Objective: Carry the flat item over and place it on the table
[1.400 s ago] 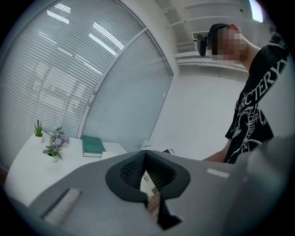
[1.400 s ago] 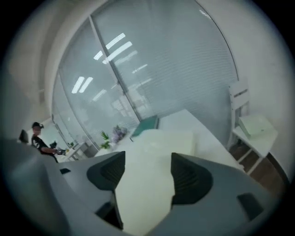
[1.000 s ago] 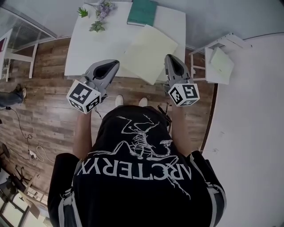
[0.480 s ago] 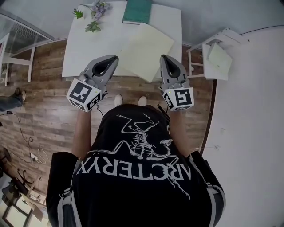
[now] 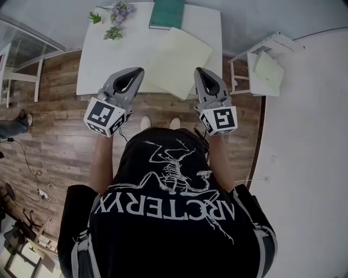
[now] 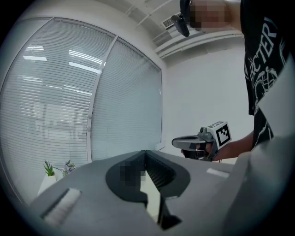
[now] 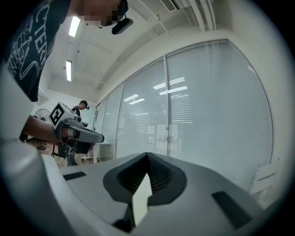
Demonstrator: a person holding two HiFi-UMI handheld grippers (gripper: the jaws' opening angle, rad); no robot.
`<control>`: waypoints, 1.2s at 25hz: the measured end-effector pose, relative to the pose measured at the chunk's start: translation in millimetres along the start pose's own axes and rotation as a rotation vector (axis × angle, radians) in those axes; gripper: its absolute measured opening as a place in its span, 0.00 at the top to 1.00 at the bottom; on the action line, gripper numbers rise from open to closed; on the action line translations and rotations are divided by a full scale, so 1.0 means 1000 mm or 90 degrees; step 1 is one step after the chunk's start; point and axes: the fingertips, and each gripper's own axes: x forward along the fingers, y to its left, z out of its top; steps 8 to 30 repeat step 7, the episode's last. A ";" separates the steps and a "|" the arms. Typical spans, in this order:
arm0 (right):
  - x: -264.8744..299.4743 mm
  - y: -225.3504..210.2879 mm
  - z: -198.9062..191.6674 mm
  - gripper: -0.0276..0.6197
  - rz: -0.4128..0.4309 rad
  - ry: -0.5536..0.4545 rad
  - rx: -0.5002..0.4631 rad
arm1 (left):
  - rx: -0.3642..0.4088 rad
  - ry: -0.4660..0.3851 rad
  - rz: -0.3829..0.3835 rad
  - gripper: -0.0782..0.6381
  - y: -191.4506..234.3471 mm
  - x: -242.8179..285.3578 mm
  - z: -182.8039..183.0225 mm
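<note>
Seen from above, a person in a black T-shirt [image 5: 168,217] stands on a wooden floor [image 5: 49,125] at the near edge of a white table [image 5: 117,59]. The flat item, a pale yellow sheet [image 5: 176,54], lies on the table right of centre, turned at an angle, its near corner reaching the table's near edge. The left gripper [image 5: 137,71] and right gripper [image 5: 199,71] hover on either side of that corner. Both sets of jaws are clenched, tips together. A pale sliver shows behind each pair of tips, probably background rather than anything gripped. At the far edge lies a green book [image 5: 167,13]. Small potted plants [image 5: 113,32] stand at the far left corner. To the right, a small white stand [image 5: 254,81] holds a pale flat piece [image 5: 270,66].
</note>
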 end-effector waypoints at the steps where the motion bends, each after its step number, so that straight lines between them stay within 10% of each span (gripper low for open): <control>1: 0.000 0.000 0.000 0.94 -0.001 0.001 -0.001 | -0.002 -0.001 0.000 0.88 0.000 0.000 -0.001; 30: 0.005 0.002 -0.004 0.94 -0.003 0.009 0.002 | -0.016 0.007 0.007 0.88 0.009 -0.004 -0.006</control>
